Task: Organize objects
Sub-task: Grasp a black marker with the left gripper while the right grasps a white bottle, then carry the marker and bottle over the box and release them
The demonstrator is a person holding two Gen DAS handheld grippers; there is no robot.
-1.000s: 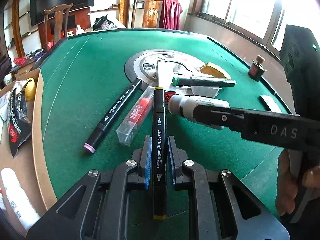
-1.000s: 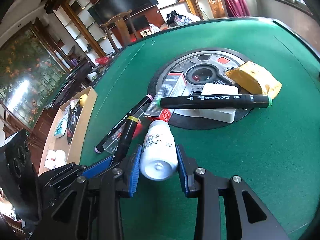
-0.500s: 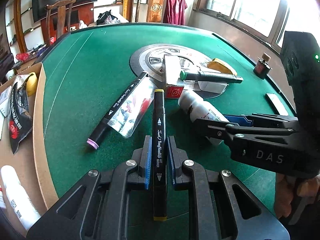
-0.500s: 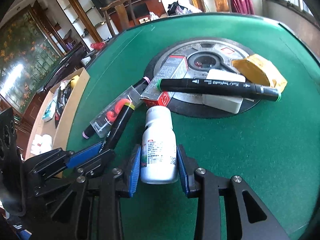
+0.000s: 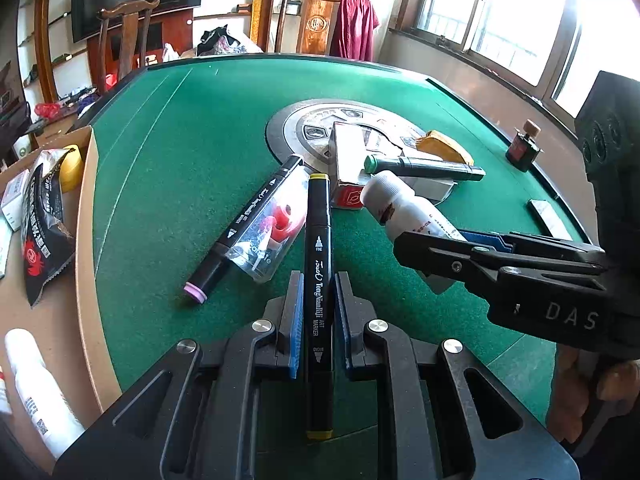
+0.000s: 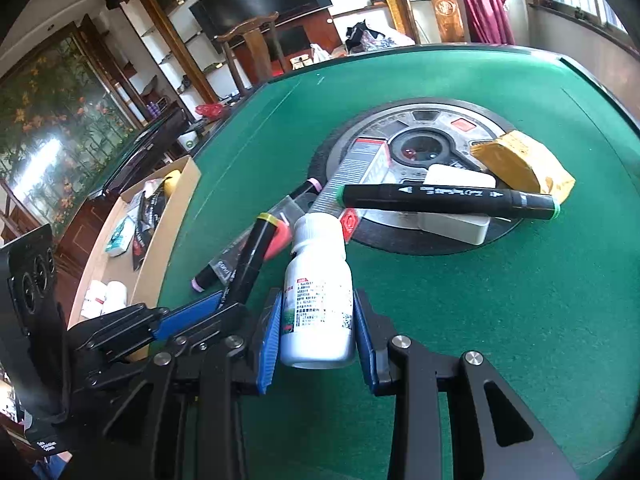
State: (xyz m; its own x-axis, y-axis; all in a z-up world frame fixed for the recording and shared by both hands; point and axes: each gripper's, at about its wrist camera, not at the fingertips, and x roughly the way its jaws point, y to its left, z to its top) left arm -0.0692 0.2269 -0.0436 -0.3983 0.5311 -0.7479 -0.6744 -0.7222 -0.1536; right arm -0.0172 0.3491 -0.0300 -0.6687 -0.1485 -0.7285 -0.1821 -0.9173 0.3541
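The left gripper (image 5: 316,312) pinches a black marker (image 5: 319,248) with yellow ends, and the pads press on the marker's middle. The right gripper (image 6: 316,332) is squeezed on a white bottle (image 6: 318,292) that lies on its side with its cap pointing away. Both things are near the close edge of the green table (image 5: 180,152), just in front of the pile.

The step now looks like lifting these two things out of the pile. To do it well, each should go straight up first. The marker's far tip sits just beside a clear pack (image 5: 268,228) with a red thing inside, so a sideways pull could drag the pack along. The bottle's cap is close to a small box (image 6: 360,176), so it should come back slowly. The bottle is round and smooth and may slip if the squeeze gets loose.

A second marker (image 6: 448,198) with green ends rests on a white block (image 6: 456,224), over the round metal disc (image 6: 432,120) in the middle of the table. A card box (image 5: 86,216) of stuff sits at the left edge. Behind are wood chairs, shelves, a dark TV and bright windows.
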